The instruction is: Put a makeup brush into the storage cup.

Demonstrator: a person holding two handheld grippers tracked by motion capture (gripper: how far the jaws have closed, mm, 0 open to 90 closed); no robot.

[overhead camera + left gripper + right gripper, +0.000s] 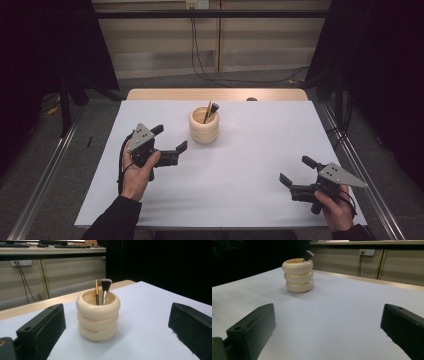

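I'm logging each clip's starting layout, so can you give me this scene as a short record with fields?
surface: white table top on a wooden table
holder: cream ribbed holder, upright, toward the far middle of the table
contents: make-up brush with dark bristles up and a thin orange-handled brush, both standing in the holder
left gripper: held near the holder's left, fingers apart, holding nothing
right gripper: near the table's front right, fingers apart, holding nothing
contact: neither gripper touches the holder
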